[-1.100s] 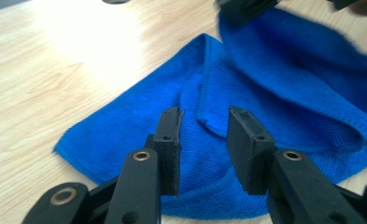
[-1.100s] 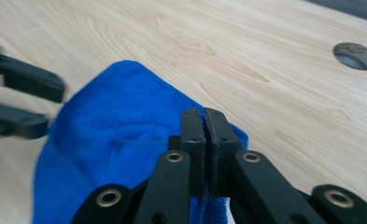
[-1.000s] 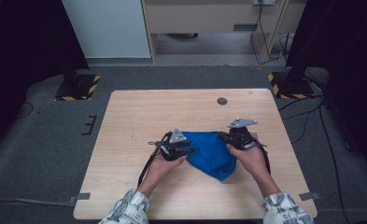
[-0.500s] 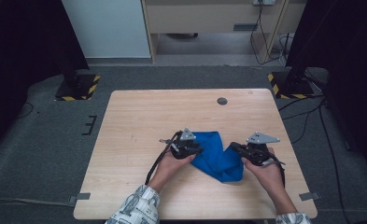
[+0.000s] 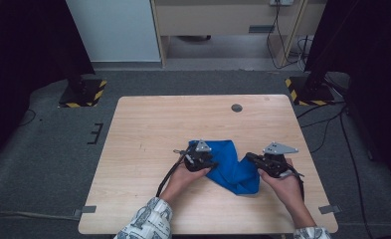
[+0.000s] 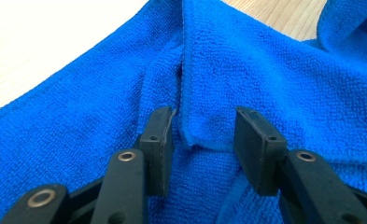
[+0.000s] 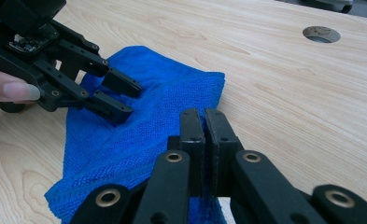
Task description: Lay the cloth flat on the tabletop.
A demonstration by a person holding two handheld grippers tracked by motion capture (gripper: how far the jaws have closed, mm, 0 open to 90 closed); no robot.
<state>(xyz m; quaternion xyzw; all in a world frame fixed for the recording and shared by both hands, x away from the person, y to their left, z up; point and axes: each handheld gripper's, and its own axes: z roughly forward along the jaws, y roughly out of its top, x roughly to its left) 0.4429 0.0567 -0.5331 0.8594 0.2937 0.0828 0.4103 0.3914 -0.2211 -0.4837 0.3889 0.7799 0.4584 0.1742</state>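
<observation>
Blue cloth (image 5: 231, 167) bunched on table (image 5: 148, 124), lying between the two grippers. Left gripper (image 5: 210, 163) at cloth's left edge, tips down on the fabric; jaws parted, just been opening, a folded hem of cloth (image 6: 204, 135) between them but pads not pressing it. Left pad (image 6: 158, 140) touching the fold's edge, other pad apart from it. Right gripper (image 5: 250, 158) at cloth's right side, clenched tight on a thin edge of cloth (image 7: 139, 140), fabric pinched between closed pads and trailing away from the tips toward the left gripper (image 7: 120, 98). Cloth running diagonally from left gripper down toward right gripper. Round hole (image 5: 237, 107) in table well beyond both grippers.
</observation>
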